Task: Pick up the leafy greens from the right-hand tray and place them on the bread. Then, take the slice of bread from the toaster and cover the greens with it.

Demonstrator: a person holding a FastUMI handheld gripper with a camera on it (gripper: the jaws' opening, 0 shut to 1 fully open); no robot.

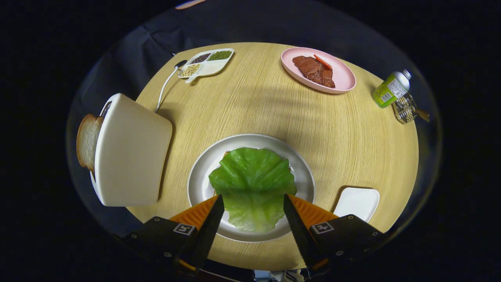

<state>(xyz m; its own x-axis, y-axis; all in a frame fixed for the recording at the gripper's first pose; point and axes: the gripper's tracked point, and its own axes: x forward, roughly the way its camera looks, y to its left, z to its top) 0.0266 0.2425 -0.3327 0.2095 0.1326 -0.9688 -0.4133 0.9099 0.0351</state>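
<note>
While greens (252, 176) rest plated, claw (253, 200) gapes (empty) — wooden table (254, 105).

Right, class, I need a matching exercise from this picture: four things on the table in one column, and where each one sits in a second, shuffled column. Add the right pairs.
Things
1. lettuce leaf
2. bread slice
3. meat
4. green bottle

Places
A. on the pink plate
B. lying beside the wire rack
C. sticking out of the toaster
D. on the grey plate, reaching between the open fingers

Pairs: 1-D, 2-C, 3-A, 4-B
</note>
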